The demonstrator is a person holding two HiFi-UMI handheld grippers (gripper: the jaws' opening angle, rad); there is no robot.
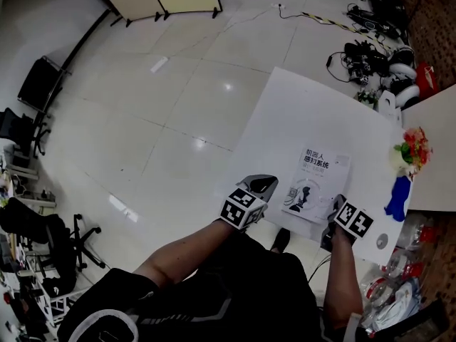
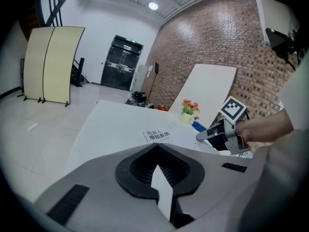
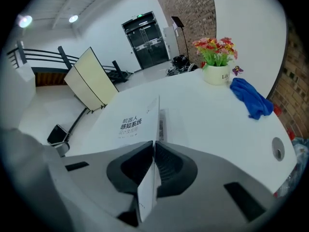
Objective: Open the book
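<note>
A white book (image 1: pixel 317 180) with a Chinese title lies on the white table (image 1: pixel 285 120), near its front edge. My right gripper (image 1: pixel 335 205) is at the book's near right corner, shut on the front cover (image 3: pixel 150 129). The cover is raised edge-on above the pages (image 3: pixel 164 122). My left gripper (image 1: pixel 271 182) is by the book's left edge, and its jaws (image 2: pixel 155 151) meet at the tips. A white wedge shows between its pads; I cannot tell if it is paper. The left gripper view shows the book's title (image 2: pixel 158 135) just ahead and the right gripper (image 2: pixel 205 135) to the right.
A pot of flowers (image 1: pixel 410 152) and a blue cloth (image 1: pixel 399 198) sit at the table's right end, with a round cable hole (image 1: pixel 382 241) near the front corner. Office chairs (image 1: pixel 43 241) stand on the floor to the left, and cables and gear (image 1: pixel 374 45) lie beyond the table.
</note>
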